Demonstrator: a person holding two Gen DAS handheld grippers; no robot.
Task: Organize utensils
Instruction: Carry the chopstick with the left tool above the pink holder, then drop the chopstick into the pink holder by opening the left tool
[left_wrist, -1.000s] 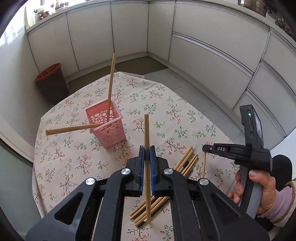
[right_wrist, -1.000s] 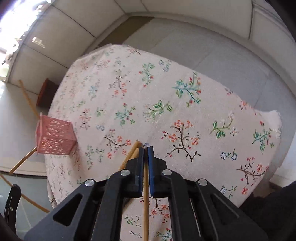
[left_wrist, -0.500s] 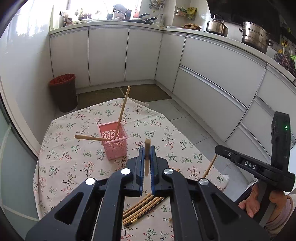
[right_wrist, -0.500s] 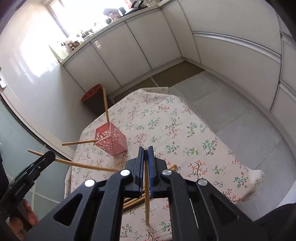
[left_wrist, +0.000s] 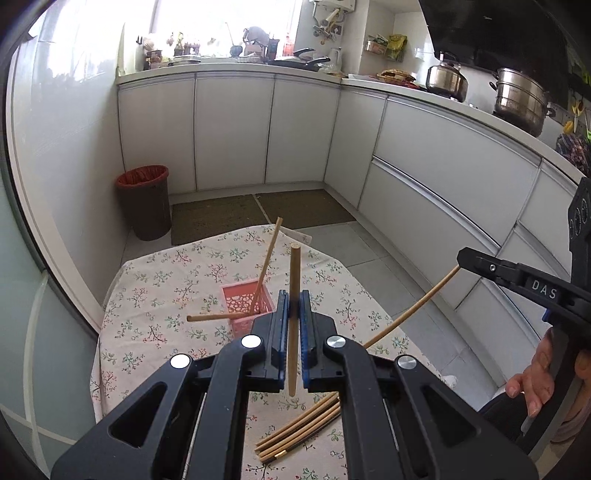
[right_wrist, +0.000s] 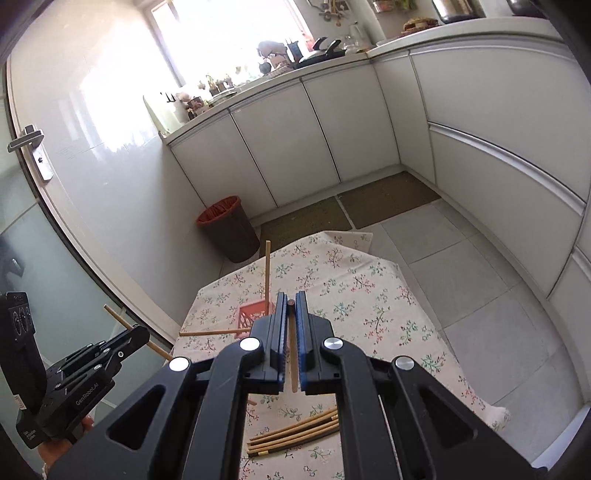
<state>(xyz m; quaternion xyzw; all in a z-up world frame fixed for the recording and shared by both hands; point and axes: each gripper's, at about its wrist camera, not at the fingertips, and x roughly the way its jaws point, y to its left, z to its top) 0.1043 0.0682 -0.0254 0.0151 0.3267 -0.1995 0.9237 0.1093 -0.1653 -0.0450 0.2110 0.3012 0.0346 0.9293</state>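
Note:
My left gripper (left_wrist: 291, 299) is shut on a wooden chopstick (left_wrist: 294, 280) that stands up between its pads, high above the table. My right gripper (right_wrist: 291, 299) is shut on another chopstick (right_wrist: 293, 362); it also shows in the left wrist view (left_wrist: 413, 306). A pink perforated holder (left_wrist: 243, 302) stands mid-table with one chopstick (left_wrist: 267, 254) upright in it and one (left_wrist: 214, 316) poking out its side. A bundle of loose chopsticks (left_wrist: 299, 432) lies on the floral tablecloth (left_wrist: 166, 295) below both grippers, and shows in the right wrist view (right_wrist: 291, 434).
A dark bin with a red liner (left_wrist: 144, 201) stands on the floor beyond the table. White cabinets (left_wrist: 229, 129) line the back and right walls. A glass door (right_wrist: 26, 229) is at left. The table edge (right_wrist: 424, 306) drops to tiled floor at right.
Both grippers have lifted well above the table, each with its chopstick, and tilted up so the kitchen counters come into view. The holder and bundle have not moved.

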